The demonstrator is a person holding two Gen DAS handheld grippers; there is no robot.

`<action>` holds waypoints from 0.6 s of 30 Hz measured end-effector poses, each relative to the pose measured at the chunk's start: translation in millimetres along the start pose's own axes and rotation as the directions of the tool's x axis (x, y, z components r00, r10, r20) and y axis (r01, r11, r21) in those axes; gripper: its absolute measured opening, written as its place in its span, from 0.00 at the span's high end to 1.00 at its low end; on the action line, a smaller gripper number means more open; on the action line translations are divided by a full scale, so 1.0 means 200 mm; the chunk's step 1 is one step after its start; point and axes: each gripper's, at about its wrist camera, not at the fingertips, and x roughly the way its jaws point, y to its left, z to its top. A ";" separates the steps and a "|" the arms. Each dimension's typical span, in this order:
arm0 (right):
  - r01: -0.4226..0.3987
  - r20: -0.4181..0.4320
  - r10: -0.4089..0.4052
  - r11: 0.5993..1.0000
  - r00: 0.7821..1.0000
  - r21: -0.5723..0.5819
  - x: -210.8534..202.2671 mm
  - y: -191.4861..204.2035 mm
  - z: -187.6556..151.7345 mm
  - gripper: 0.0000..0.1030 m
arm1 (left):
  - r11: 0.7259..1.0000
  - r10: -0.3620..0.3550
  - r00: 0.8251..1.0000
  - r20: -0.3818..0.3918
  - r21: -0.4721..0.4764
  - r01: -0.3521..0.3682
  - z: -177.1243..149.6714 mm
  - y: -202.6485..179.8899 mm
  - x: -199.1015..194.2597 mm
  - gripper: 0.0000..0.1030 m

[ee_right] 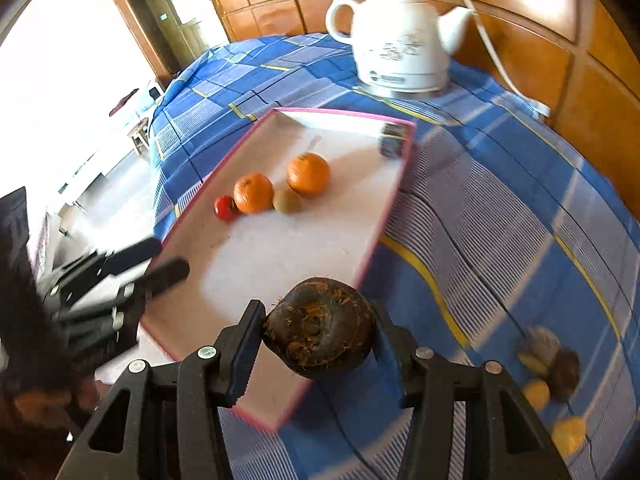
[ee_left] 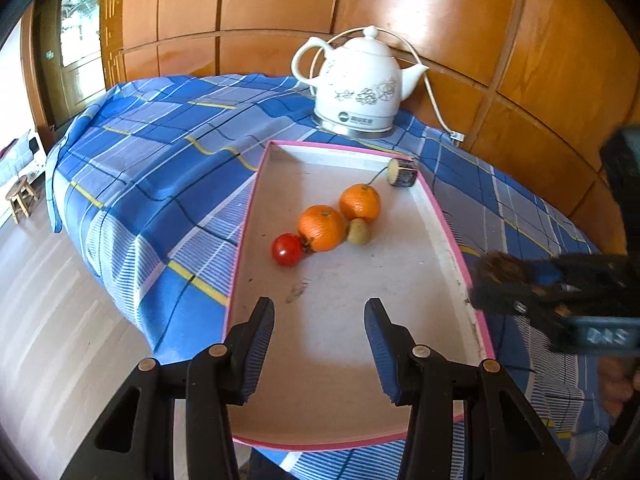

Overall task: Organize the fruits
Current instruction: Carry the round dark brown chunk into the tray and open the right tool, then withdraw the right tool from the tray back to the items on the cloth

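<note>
While the dark brown fruit (ee_right: 318, 326) sits clamped in the right gripper (ee_right: 316, 334) above the tray's (ee_right: 240, 280) near rim, four fruits already lie inside: two oranges (ee_right: 253, 193), a kiwi (ee_right: 287, 201) and a tomato (ee_right: 225, 207). By the look of it, roughly halfway: several more fruits (ee_right: 550, 364) wait on the checked cloth (ee_right: 500, 220). Left gripper (ee_left: 319, 342) hovers over the tray, jaws apart and empty.

A home – wood-panelled wall (ee_left: 400, 8), tablecloth (ee_left: 160, 152), teapot-style kettle (ee_left: 360, 84).
</note>
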 end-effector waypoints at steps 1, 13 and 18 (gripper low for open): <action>0.011 -0.003 -0.011 1.000 1.000 -0.009 0.04 0.03 0.04 0.49 | 1.000 0.003 1.000 -0.001 -0.005 -0.003 0.00 0.01 0.00 0.54; 0.035 0.044 -0.038 0.998 0.998 0.055 0.14 -0.02 0.15 0.39 | 0.999 0.000 1.000 -0.011 -0.040 0.000 -0.01 0.06 0.02 0.54; 0.034 0.071 -0.039 0.997 0.997 0.075 0.07 -0.03 0.11 0.39 | 1.000 -0.007 1.000 0.003 -0.019 0.007 0.00 0.03 0.00 0.54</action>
